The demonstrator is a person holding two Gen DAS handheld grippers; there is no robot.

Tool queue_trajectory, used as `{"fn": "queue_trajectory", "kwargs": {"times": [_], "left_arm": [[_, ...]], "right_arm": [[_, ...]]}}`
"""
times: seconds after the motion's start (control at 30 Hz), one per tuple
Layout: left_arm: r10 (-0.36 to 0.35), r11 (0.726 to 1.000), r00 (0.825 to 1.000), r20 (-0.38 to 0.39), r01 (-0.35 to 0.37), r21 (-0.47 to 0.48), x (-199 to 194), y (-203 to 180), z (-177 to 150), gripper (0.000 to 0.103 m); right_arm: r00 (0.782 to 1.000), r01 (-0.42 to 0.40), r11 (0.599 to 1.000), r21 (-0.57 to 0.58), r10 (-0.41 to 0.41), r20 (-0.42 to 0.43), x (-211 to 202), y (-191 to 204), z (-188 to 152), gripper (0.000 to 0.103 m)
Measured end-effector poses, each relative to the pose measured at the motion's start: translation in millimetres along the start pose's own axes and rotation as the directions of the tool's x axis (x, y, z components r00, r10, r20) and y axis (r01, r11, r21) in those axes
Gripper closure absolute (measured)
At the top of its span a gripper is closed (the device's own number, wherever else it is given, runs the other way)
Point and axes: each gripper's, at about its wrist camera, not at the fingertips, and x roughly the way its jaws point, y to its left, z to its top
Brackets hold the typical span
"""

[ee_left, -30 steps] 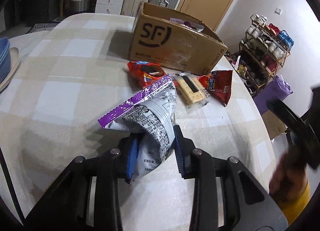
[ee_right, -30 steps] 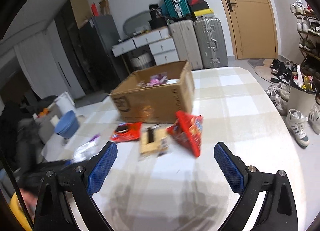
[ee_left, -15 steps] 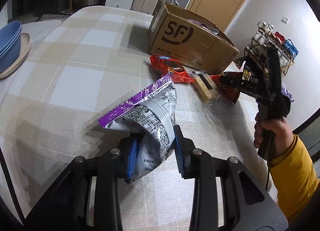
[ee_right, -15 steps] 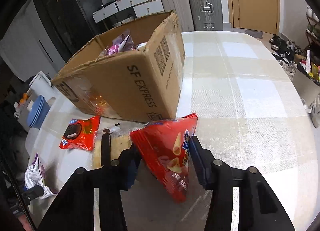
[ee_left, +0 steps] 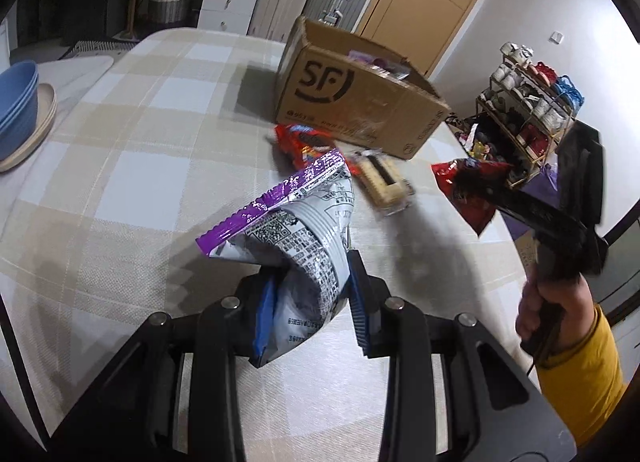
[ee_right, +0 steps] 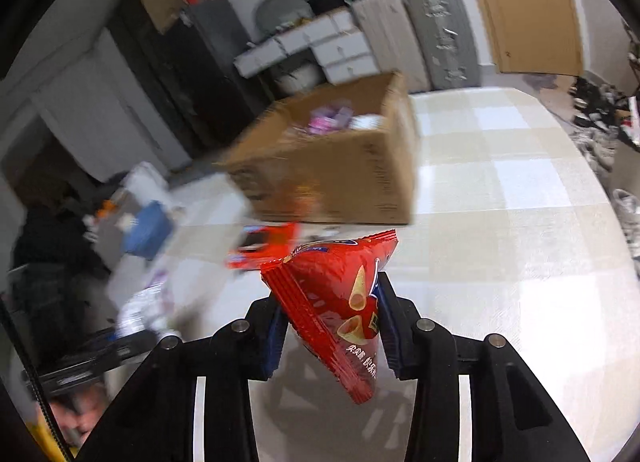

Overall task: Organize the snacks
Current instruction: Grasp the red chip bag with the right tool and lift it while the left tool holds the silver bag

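My left gripper is shut on a white snack bag with a purple seal, held above the checked table. My right gripper is shut on a red cone-snack bag, lifted off the table; it also shows in the left wrist view, at the right. An open SF cardboard box with snacks inside stands at the far side of the table; it shows blurred in the right wrist view. A red cookie pack and a clear cracker pack lie in front of the box.
Blue bowls on a beige plate sit at the table's left edge. A shoe rack stands beyond the right edge. Suitcases, drawers and a door are behind the table.
My right gripper closed on the red cone-snack bag and lifted it off the table, moving back from the box. My left gripper still holds the white and purple bag, shifted slightly.
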Motion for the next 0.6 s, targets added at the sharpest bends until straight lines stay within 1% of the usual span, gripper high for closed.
{"fn": "queue_trajectory", "kwargs": {"times": [0.03, 0.1, 0.2, 0.23, 0.33, 0.4, 0.47, 0.5, 0.6], "left_arm": [[-0.003, 1.0, 1.0, 0.008, 0.003, 0.008, -4.1, -3.7, 0.1, 0.074], [-0.01, 1.0, 1.0, 0.018, 0.009, 0.021, -11.8, -10.2, 0.5, 0.074], [-0.021, 0.999, 0.999, 0.036, 0.02, 0.046, -25.0, -21.8, -0.6, 0.074], [-0.024, 0.998, 0.999, 0.042, 0.022, 0.057, -29.4, -25.8, -0.9, 0.074], [-0.028, 0.996, 0.998, 0.063, 0.022, 0.089, -43.3, -37.5, -3.1, 0.074], [-0.026, 0.995, 0.997, 0.079, 0.018, 0.102, -53.1, -43.7, -5.5, 0.074], [-0.031, 0.993, 0.995, 0.092, 0.02, 0.115, -62.4, -48.6, -8.6, 0.074], [-0.031, 0.992, 0.995, 0.097, 0.018, 0.126, -66.9, -51.6, -10.4, 0.074], [-0.042, 0.99, 0.994, 0.106, 0.026, 0.142, -76.6, -58.0, -14.6, 0.074]], "right_arm": [[1.0, -0.011, 1.0, -0.006, 0.011, 0.013, -8.6, 7.3, -2.6, 0.063], [0.997, -0.06, 0.998, -0.008, 0.06, 0.04, -26.9, 22.2, -10.0, 0.063], [0.992, -0.096, 0.995, -0.02, 0.097, 0.079, -50.6, 40.0, -20.6, 0.063], [0.989, -0.104, 0.994, -0.027, 0.107, 0.105, -60.4, 45.8, -24.4, 0.063], [0.983, -0.081, 0.994, -0.068, 0.091, 0.159, -80.7, 59.0, -34.6, 0.063], [0.975, -0.108, 0.992, -0.058, 0.117, 0.19, -93.7, 62.5, -43.6, 0.063], [0.973, -0.113, 0.992, -0.054, 0.121, 0.198, -97.3, 63.2, -46.3, 0.063], [0.969, -0.111, 0.993, -0.048, 0.119, 0.219, -107.6, 65.6, -52.5, 0.063], [0.963, -0.119, 0.992, -0.046, 0.126, 0.236, -117.8, 68.4, -56.6, 0.063]]}}
